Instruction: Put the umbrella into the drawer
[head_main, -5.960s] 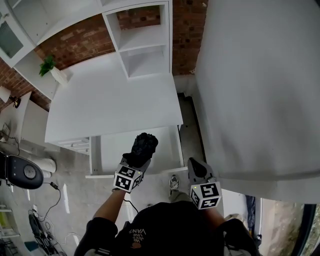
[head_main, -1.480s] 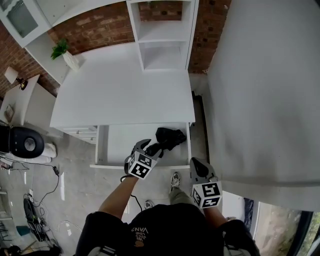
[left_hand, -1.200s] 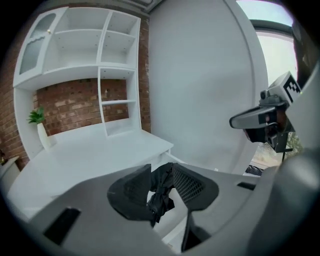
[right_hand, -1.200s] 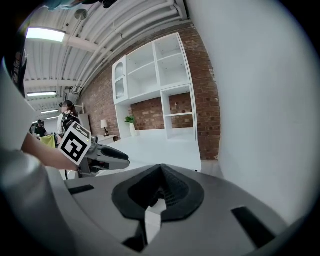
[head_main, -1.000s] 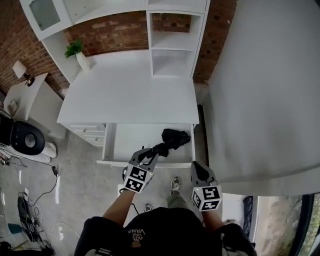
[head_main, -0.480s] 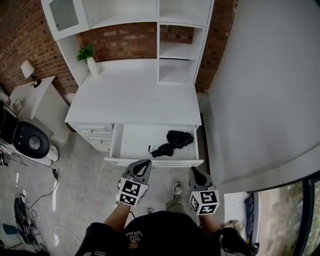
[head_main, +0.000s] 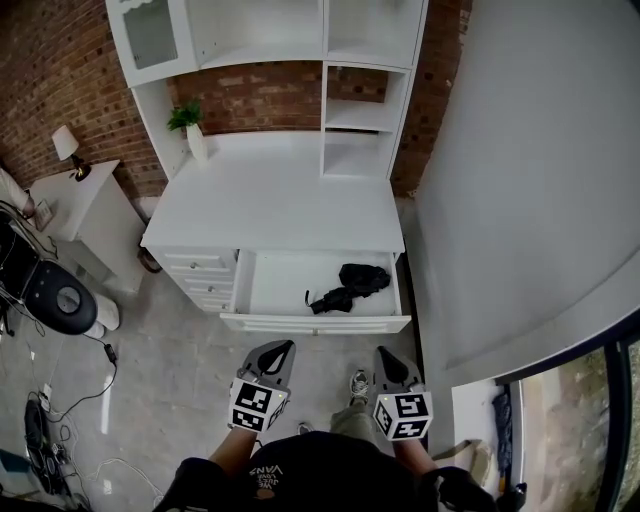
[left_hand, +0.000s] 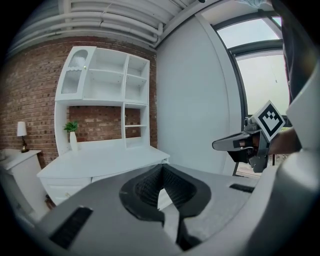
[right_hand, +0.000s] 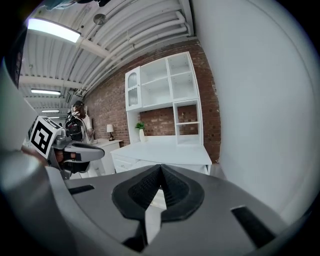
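Note:
A folded black umbrella lies in the open white drawer of the desk, toward the drawer's right side, strap end pointing left. My left gripper hangs shut and empty over the floor in front of the drawer, well back from it. Beside it my right gripper is also shut with nothing in it. In the left gripper view the jaws meet at their tips; in the right gripper view the jaws do the same.
The white desk has a shelf unit and a small potted plant at the back, against a brick wall. A large white panel stands at the right. A side table with a lamp and cables are at the left.
My left gripper let go of the umbrella, shut, and drew back from the drawer toward me. The right gripper drew back too. The umbrella stays in the drawer.

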